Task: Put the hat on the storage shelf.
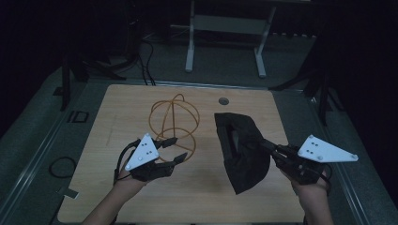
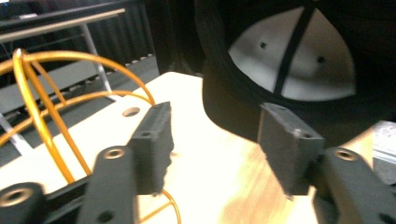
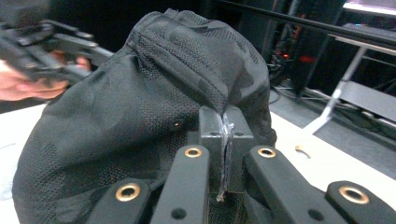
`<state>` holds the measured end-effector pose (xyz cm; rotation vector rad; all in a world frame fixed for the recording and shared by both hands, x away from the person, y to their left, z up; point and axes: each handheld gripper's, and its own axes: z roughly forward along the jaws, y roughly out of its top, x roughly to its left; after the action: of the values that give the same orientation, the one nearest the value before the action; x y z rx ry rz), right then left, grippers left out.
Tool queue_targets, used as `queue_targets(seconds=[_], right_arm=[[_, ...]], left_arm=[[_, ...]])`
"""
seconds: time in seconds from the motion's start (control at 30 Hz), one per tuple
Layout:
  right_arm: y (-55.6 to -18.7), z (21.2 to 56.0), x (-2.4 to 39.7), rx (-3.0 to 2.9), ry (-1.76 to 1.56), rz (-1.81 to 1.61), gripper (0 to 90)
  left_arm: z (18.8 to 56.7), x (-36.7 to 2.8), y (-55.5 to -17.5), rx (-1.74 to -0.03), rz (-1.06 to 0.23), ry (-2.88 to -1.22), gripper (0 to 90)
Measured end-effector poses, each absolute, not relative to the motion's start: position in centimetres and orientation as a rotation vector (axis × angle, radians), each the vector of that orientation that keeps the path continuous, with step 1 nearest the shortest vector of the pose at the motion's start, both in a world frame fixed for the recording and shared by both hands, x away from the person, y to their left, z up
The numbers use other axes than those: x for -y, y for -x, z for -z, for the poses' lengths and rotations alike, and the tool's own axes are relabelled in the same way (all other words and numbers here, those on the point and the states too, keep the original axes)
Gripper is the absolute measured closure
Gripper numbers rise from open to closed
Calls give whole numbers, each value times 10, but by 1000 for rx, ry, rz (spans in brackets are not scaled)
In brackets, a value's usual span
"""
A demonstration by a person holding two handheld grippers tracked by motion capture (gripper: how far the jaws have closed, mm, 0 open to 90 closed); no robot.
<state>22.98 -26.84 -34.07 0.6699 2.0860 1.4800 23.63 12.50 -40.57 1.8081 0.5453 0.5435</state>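
A black cap (image 1: 244, 150) hangs above the right half of the wooden table, its crown sagging down. My right gripper (image 1: 265, 143) is shut on a fold of the cap's fabric (image 3: 140, 102), and its pads (image 3: 212, 126) pinch the cloth tightly. To the cap's left an orange wire frame (image 1: 174, 122) of crossed hoops stands on the table. My left gripper (image 1: 177, 150) hovers at the frame's near side, open, with nothing between its pads (image 2: 152, 144). In the left gripper view the cap's pale inner lining (image 2: 289, 56) faces me just beyond the jaws, and the orange hoops (image 2: 37, 93) curve at the left.
The wooden table (image 1: 117, 187) has a round cable hole (image 1: 224, 101) near its far edge. A white desk frame (image 1: 225, 28) stands on the floor behind. A coil of cable (image 1: 61, 166) lies on the floor at the left. The surroundings are dark.
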Motion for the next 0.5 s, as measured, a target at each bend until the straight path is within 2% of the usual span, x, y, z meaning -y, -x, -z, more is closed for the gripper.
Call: queue_targets(seconds=[0.07,0.1,0.27,0.33,0.43,0.5], right_arm=[[-235,339,267,-2065,-689,-1463,889],[-238,339,267,-2066,-687,-1461,889],[-259,332,259,-2043,-713,-1458,889],[-265,329,255,-2038,-719,-1455,889],[-274,324,250,-2029,-725,-1452,889],[-279,320,247,-2015,-733,-1460,889]], left_arm=[[411,-129,-236,-584,-556,-1814,349],[416,-132,-235,-595,-553,-1810,349],[434,-145,-231,-677,-568,-1766,141],[440,-150,-230,-691,-581,-1758,120],[452,-156,-228,-737,-600,-1756,27],[462,-160,-226,-768,-625,-1762,25]])
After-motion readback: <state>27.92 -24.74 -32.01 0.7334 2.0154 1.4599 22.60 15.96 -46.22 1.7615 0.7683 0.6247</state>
